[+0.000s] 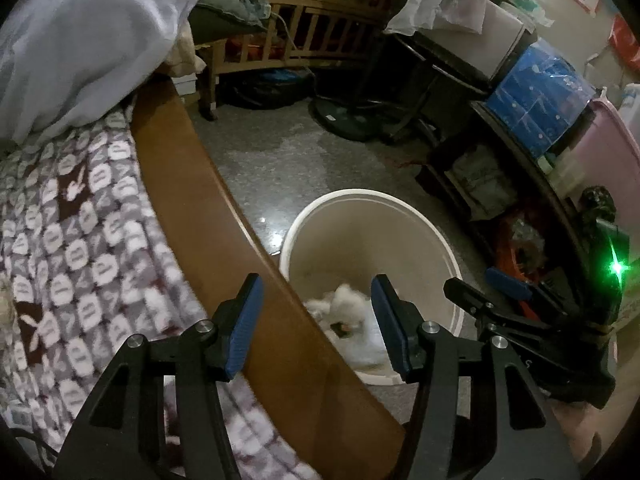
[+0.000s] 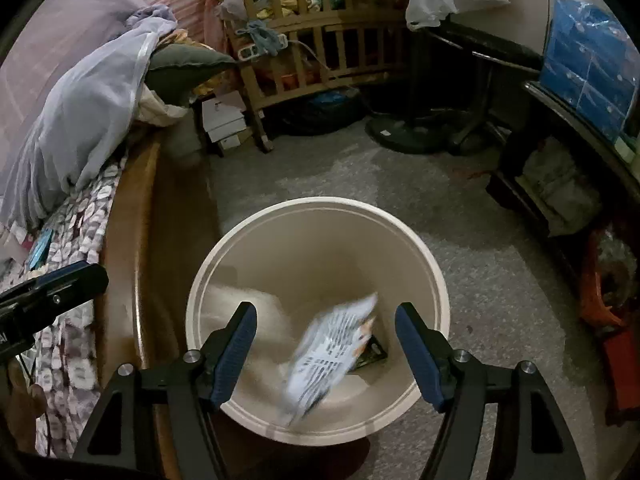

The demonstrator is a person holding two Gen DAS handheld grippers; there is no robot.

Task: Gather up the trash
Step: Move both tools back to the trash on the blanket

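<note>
Both hand-held grippers [image 1: 316, 320] [image 2: 326, 348] gape empty over bin [image 2: 424, 248] — wrapper [image 2: 332, 352] falling, light, limp — pinch any edge.

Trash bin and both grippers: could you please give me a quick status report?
Left gripper open, empty. Right gripper open, printed wrapper blurred between its fingers over the bin. Crumpled tissue inside. Wooden bed frame beside bin.

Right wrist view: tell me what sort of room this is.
Probably a lived-in bedroom: a bed with a patterned blanket, a wooden crib piled with clothes, and a trash bin on the floor.
</note>
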